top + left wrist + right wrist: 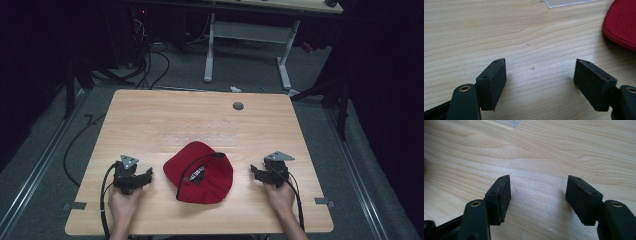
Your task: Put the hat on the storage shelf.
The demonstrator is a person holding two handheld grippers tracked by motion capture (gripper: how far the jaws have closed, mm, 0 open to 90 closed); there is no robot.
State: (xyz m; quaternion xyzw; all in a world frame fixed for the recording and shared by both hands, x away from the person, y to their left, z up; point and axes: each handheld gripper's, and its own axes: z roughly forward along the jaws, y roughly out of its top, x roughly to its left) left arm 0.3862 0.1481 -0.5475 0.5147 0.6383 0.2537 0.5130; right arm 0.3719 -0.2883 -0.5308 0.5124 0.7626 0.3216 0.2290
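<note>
While both our grippers, left [149, 174] and right [254, 172], rest unclenched and empty, the red cap [200, 172] lies upside down near the tabletop's front edge; soft, light (crown floppy), so we'd pinch its stiffer brim.

High view: above the person's side, facing forward and down over the whole bench [150, 115].
Left claw view: close, low over the wood.
Right claw view: likewise.
Shared: bench top.
</note>
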